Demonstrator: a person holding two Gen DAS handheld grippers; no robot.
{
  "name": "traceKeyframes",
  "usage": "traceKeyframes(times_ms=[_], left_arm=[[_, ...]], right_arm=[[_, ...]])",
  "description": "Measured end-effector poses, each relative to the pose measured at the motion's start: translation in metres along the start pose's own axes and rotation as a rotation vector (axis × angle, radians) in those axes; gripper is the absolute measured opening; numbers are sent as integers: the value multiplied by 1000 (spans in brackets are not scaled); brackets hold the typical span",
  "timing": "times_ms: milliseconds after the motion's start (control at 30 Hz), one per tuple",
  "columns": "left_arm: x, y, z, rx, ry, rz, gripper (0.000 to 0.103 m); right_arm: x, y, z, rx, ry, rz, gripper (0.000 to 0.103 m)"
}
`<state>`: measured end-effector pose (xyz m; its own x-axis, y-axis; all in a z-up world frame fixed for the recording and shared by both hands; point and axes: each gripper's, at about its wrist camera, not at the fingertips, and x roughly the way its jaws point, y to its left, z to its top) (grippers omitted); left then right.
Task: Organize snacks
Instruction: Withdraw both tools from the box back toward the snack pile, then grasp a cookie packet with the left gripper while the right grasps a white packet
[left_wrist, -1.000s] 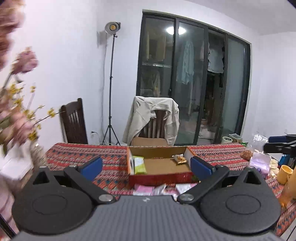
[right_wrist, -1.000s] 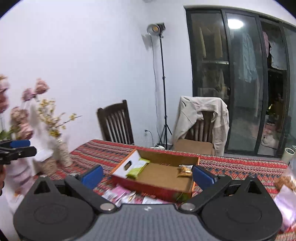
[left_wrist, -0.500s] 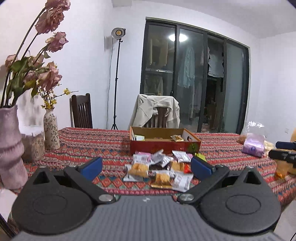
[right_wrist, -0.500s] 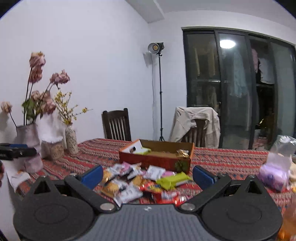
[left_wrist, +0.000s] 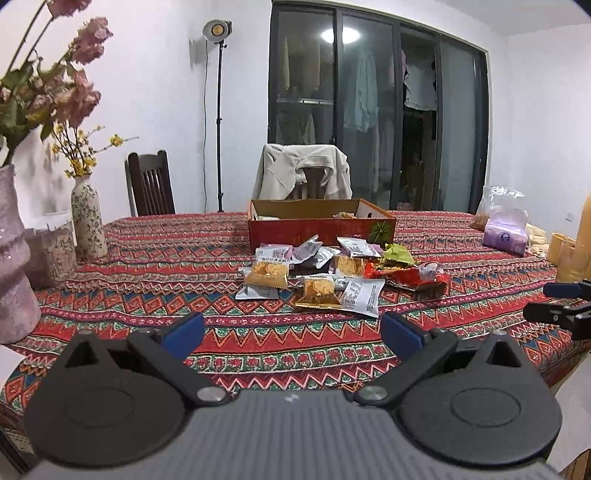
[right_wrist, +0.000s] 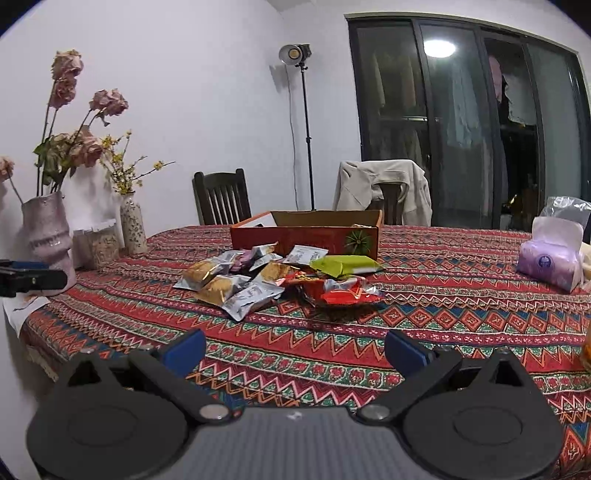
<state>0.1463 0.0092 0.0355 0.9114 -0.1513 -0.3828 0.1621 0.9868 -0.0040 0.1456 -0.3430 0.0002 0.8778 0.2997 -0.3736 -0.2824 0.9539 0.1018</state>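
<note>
I've got both tools hanging back from the table edge, low and level, prob so I can size up the pile before picking. Left gripper (left_wrist: 291, 330) is spread wide w/ nothing between the fingers; right gripper (right_wrist: 294, 349) same, wide apart and empty. The snacks (left_wrist: 325, 269) lie in a loose heap on the patterned tablecloth (left_wrist: 166, 288), just in front of the red box (left_wrist: 321, 225), which I judge is where they go. Count: 1 box, 2 vases, 2 chairs. Packets approx 12, but they overlap so I can't be sure. A few seem to sit in the box already.
</note>
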Motion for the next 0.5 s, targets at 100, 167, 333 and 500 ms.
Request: traceKeyframes(times_ms=[100,167,333,500], left_arm=[[14,2,0,-8,20,0,103],[27,4,1,-19,38,-3,103],[74,0,4,-10,50,11,103],[141,-8,14,-7,60,-7,99]], right_arm=[[8,-3,1,8,4,-18,103],[15,-3,2,5,6,-35,103],[41,0,6,-26,32,-80,103],[70,-5,11,-5,46,-86,103]])
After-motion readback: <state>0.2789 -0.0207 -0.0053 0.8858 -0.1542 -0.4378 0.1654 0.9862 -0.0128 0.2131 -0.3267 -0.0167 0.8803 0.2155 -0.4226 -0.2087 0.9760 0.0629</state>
